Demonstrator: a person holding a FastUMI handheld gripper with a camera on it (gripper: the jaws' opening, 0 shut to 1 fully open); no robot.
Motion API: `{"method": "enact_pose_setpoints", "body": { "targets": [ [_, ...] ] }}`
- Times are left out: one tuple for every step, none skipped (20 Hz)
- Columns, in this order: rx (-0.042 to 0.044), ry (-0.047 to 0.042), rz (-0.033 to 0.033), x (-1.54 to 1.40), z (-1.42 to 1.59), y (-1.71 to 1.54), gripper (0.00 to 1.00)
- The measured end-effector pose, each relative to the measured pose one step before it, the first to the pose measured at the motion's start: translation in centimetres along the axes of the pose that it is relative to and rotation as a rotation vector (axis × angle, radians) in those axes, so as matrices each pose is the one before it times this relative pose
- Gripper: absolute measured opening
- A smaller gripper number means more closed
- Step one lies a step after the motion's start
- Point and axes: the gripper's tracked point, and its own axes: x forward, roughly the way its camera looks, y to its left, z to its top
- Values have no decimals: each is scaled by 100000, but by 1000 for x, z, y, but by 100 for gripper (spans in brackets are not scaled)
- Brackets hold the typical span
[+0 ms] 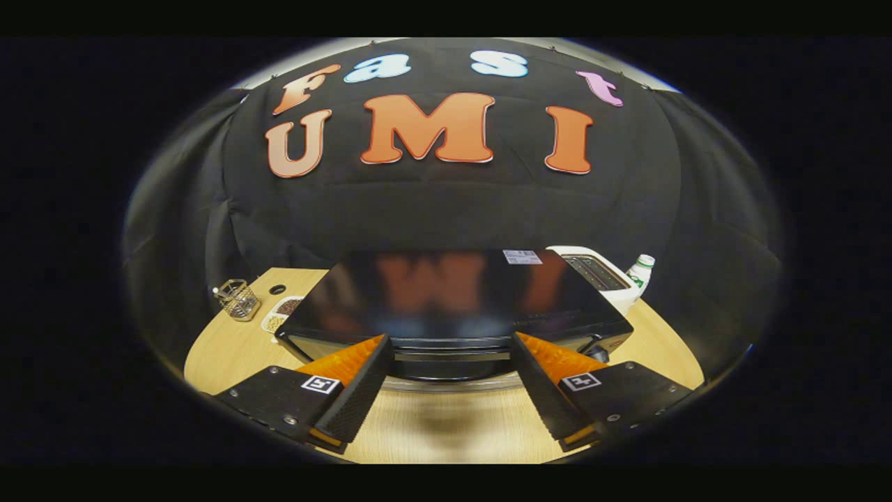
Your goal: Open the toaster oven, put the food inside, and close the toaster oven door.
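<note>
Nearest the camera, the gripper (451, 348) holds its two fingers wide apart with nothing between them, their tips flanking the front of the black toaster oven (453, 300) on the wooden table (223, 348). Its door looks shut, with the handle bar (453, 355) between the fingertips. Left of the oven stand a small wire basket (238, 299) and a divided dish of grains (280, 314). Right of the oven, behind it, sit a white slot toaster (599, 273) and a white bottle with a green label (641, 270).
</note>
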Motion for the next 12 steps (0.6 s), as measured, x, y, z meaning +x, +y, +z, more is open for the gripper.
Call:
{"method": "enact_pose_setpoints", "body": {
  "targets": [
    [390,-1133,362,-95,216,13,100],
    [-1373,979,202,-80,-265,8,100],
    [-435,-251,-143,-192,-37,-120,100],
    [203,1276,-44,-104,-278,14,100],
    [424,560,-65,-303,-122,59,100],
    [-237,757,-27,-356,-186,48,100],
    [-225,788,-13,-501,-450,-110,100],
    [247,250,46,-486,-208,-86,100],
    [74,234,62,-477,-464,39,100],
    [12,412,69,-460,-472,0,100],
    [-100,606,24,-543,-577,-132,100],
    [108,730,-59,-508,-529,14,100]
  ]
}}
